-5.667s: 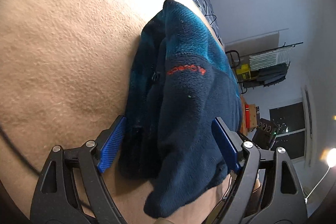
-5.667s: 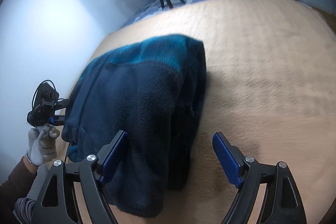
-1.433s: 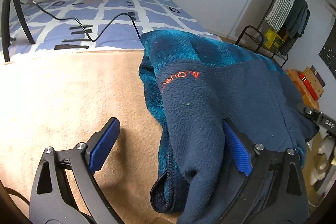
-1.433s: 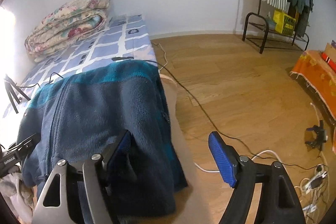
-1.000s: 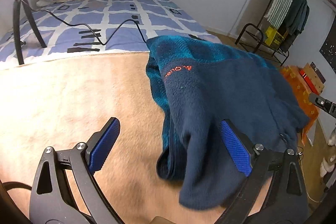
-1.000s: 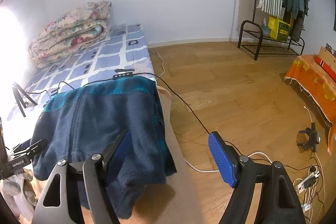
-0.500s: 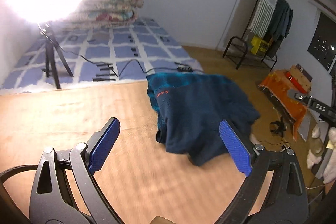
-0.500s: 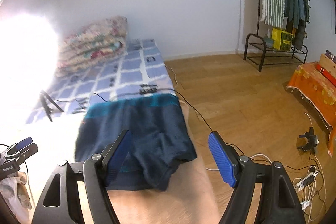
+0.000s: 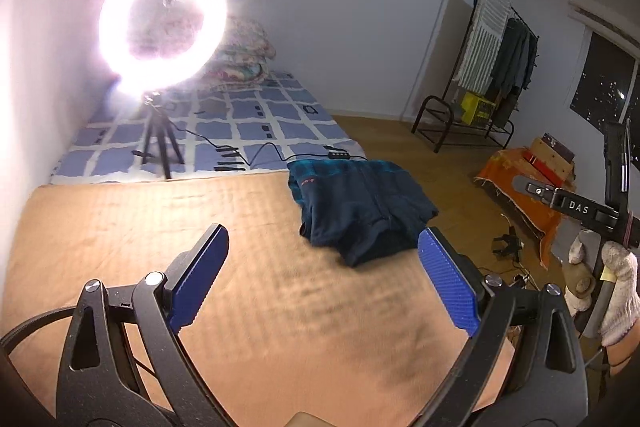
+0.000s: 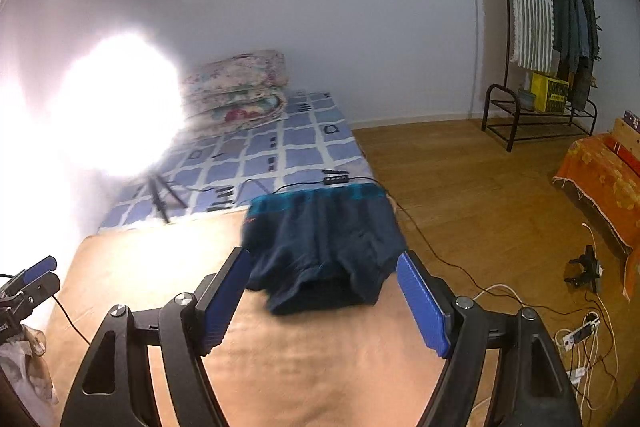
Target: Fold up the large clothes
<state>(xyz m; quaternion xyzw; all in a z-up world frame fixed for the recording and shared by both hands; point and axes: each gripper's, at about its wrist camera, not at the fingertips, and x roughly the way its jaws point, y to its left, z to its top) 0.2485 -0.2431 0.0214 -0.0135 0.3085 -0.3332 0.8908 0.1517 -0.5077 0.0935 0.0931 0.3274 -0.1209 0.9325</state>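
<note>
fleece jacket: the navy-and-teal fleece jacket [image 9: 362, 209] is folded into a squat bundle at the far right corner of the tan blanket [image 9: 160, 227], its teal edge at the far side where the tan blanket stops. A second ago it filled both wrist views right between the jaws; now it sits small and well apart from both tools, nothing touching it.

fold state: looks finished to me. Sleeves tucked, near edge a bit lumpy and hanging loose, but it holds its shape on its own.

left tool: the left tool [image 9: 324, 279] hangs wide open and empty over the bare blanket, having pulled up and back from the bundle.

right tool: the right tool [image 10: 324, 301] is also spread wide with nothing between the pads; the jacket only shows through the gap, further off. It has backed away the same way. In the left view the gloved right hand [image 9: 618, 297] holding it shows at the far right edge.

what it means: both tools retreating together reads like letting go after the last fold, so this garment is probably done.

around it: ring light [image 9: 162, 23] on a tripod at far left, checked blue mattress [image 9: 248, 119] beyond the blanket, clothes rack [image 10: 548, 27] far right, cables on the wooden floor [image 10: 480, 187].
</note>
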